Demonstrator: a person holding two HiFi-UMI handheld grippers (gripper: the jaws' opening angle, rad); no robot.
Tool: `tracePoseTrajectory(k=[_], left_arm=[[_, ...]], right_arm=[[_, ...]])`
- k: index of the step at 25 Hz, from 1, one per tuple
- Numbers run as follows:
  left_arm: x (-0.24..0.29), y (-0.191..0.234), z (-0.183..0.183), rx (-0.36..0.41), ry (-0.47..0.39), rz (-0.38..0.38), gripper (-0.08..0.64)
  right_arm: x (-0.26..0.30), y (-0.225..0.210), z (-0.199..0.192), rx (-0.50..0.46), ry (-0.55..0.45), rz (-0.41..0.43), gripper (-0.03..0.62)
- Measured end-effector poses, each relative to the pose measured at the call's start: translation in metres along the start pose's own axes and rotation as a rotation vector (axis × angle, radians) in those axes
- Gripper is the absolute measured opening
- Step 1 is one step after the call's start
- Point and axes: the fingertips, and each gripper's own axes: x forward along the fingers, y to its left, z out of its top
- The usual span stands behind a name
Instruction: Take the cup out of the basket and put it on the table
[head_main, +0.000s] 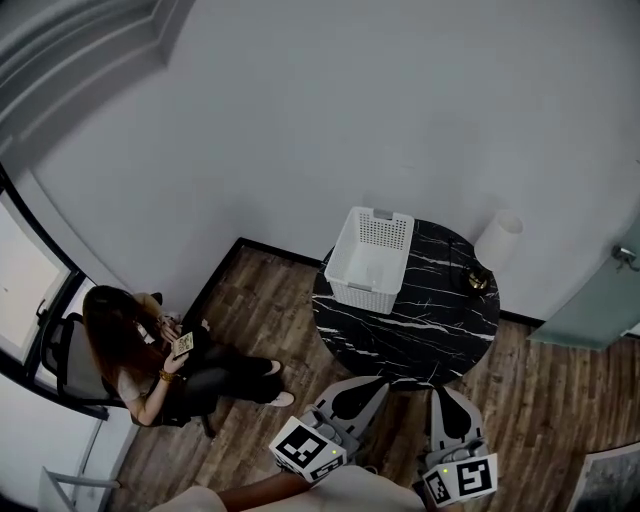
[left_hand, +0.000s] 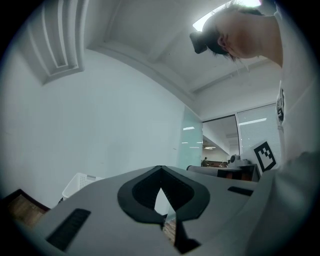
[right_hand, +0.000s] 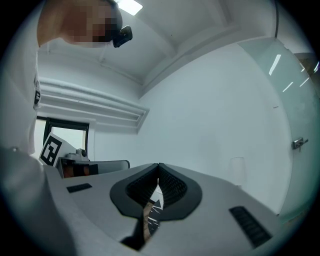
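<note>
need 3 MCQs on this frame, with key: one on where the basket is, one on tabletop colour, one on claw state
1. Where does the white perforated plastic basket stand?
A. On the wooden floor
B. On the far left part of the round marble table
C. Between a claw's jaws

2. What colour is the table top?
A. Black with white veins
B. Plain white
C. Red

3. How do the left claw and right claw stand?
A. Both wide open
B. Both shut, holding nothing
C. Right one shut on the basket

Key:
1 B: the head view shows the basket resting on the top, at its far left edge.
2 A: the head view shows a dark slab with pale streaks.
3 B: each gripper view shows the jaw tips together with nothing between them.
</note>
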Motion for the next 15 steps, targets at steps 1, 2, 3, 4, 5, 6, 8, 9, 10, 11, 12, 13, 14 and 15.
tracePoseTrajectory(k=[1, 2, 3, 4, 5, 6, 8, 9, 10, 11, 12, 13, 14, 15], left_arm=[[0.005, 0.012, 0.003, 0.001, -0.003, 0.001, 0.006], [0.01, 0.024, 0.006, 0.0, -0.007, 0.003, 0.006], [0.015, 0.035, 0.009, -0.002, -0.009, 0.005, 0.006], [0.02, 0.046, 0.012, -0.004, -0.011, 0.007, 0.006], [0.024, 0.058, 0.014, -0.006, -0.012, 0.007, 0.006], [0.028, 0.069, 0.017, -0.007, -0.013, 0.008, 0.006], [0.034, 0.092, 0.024, -0.006, -0.014, 0.008, 0.005], [0.037, 0.104, 0.028, -0.005, -0.013, 0.009, 0.006], [0.04, 0.116, 0.031, -0.004, -0.012, 0.009, 0.006], [0.043, 0.128, 0.034, -0.002, -0.011, 0.009, 0.006], [0.046, 0.14, 0.037, 0.001, -0.009, 0.009, 0.006], [0.05, 0.15, 0.04, 0.003, -0.007, 0.008, 0.006], [0.054, 0.16, 0.043, 0.004, -0.006, 0.005, 0.005], [0.059, 0.168, 0.045, 0.005, -0.005, 0.001, 0.006]], right_arm=[[0.013, -0.002, 0.001, -0.005, 0.001, 0.002, 0.006], [0.026, -0.004, 0.002, -0.009, 0.001, 0.003, 0.006], [0.039, -0.006, 0.002, -0.012, 0.002, 0.004, 0.006], [0.053, -0.008, 0.003, -0.013, 0.003, 0.004, 0.006], [0.066, -0.009, 0.004, -0.014, 0.004, 0.004, 0.006], [0.08, -0.01, 0.005, -0.016, 0.005, 0.005, 0.006], [0.107, -0.01, 0.007, -0.02, 0.008, 0.01, 0.006], [0.12, -0.009, 0.008, -0.025, 0.01, 0.014, 0.006], [0.133, -0.009, 0.01, -0.03, 0.011, 0.017, 0.006], [0.144, -0.008, 0.012, -0.037, 0.011, 0.018, 0.006], [0.155, -0.007, 0.015, -0.042, 0.01, 0.017, 0.006], [0.165, -0.008, 0.017, -0.047, 0.01, 0.014, 0.006], [0.174, -0.009, 0.018, -0.049, 0.009, 0.01, 0.006], [0.182, -0.011, 0.019, -0.052, 0.01, 0.005, 0.006]])
